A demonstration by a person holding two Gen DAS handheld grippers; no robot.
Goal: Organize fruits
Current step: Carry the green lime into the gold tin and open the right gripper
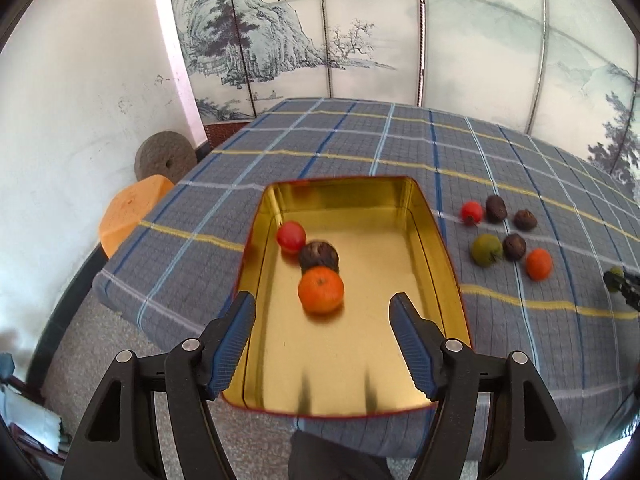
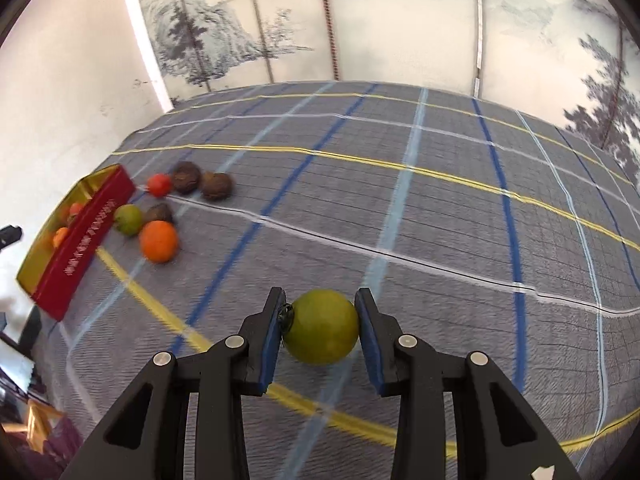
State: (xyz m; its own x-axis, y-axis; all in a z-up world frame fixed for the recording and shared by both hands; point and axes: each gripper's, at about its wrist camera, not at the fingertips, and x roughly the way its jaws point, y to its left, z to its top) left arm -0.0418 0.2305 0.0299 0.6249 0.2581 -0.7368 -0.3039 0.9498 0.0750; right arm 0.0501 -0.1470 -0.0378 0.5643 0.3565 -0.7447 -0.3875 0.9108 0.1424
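Observation:
A gold-lined tin (image 1: pixel 440 240) with red outer walls sits near the table's front left. Inside it lie a red fruit (image 1: pixel 291 236), a dark brown fruit (image 1: pixel 319 255) and an orange (image 1: pixel 321 289). My left gripper (image 1: pixel 322 308) hangs open above the tin's near half, nothing between its fingers. My right gripper (image 2: pixel 320 320) is shut on a green fruit (image 2: pixel 323 326) just above the cloth. Several loose fruits lie right of the tin: a red one (image 1: pixel 471 212), brown ones (image 1: pixel 496 208), a green one (image 1: pixel 486 250) and an orange (image 1: pixel 539 264). The right wrist view shows the tin (image 2: pixel 86 232) at far left.
A grey checked cloth (image 2: pixel 440 220) covers the table. An orange stool (image 1: pixel 128 212) and a round stone disc (image 1: pixel 164 156) stand off the table's left edge. A painted folding screen (image 1: pixel 360 32) backs the table. The right gripper's tip (image 1: pixel 622 286) shows at the left wrist view's right edge.

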